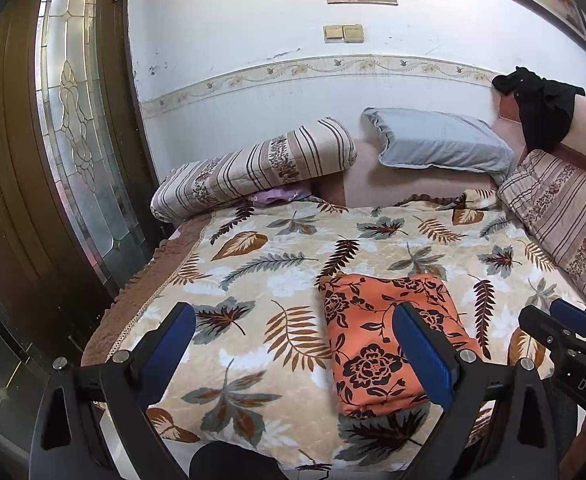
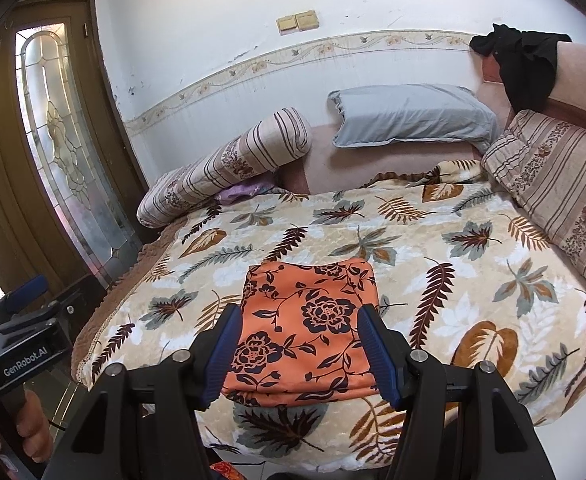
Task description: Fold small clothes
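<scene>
An orange cloth with a dark flower print lies folded into a neat rectangle on the leaf-patterned blanket, near the bed's front edge. My left gripper is open wide, hovering left of the cloth, and its right finger overlaps the cloth's near side in the left wrist view. My right gripper is open too. It hangs just before the cloth's near edge, its blue pads standing apart from the fabric. Nothing is held by either gripper.
Striped bolsters line the far left and right of the bed, and a grey pillow leans at the back. A black garment hangs over the headboard. A dark door with a glass panel stands at the left.
</scene>
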Motion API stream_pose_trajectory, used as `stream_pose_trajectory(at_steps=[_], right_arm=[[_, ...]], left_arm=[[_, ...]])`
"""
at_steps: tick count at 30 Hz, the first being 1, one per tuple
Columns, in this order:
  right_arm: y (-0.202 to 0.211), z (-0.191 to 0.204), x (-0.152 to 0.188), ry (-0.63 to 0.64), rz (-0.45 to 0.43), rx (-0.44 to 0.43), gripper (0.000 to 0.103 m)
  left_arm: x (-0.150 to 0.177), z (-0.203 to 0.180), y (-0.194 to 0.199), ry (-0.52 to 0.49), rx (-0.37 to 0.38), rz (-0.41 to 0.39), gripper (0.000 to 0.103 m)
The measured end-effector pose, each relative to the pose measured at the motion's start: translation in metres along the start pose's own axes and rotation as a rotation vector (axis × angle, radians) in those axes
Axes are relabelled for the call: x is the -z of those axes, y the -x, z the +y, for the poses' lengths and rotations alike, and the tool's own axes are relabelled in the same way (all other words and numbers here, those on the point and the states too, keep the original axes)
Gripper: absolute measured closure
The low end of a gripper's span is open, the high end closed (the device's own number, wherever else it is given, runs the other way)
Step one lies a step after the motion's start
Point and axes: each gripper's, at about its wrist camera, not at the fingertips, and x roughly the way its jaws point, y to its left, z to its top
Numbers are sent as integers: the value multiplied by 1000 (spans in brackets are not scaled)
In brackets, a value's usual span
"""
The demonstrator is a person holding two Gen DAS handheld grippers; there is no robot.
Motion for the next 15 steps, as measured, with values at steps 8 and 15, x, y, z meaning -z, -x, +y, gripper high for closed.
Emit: stream_pose_trajectory(at_steps=[8,15], right_arm=[[2,1,0,2,0,0,39],[2,1,-1,3,4,3,39]], left_arm=[[-2,0,9,2,1,-20,4],[-2,2,11,-2,5,-33,4]])
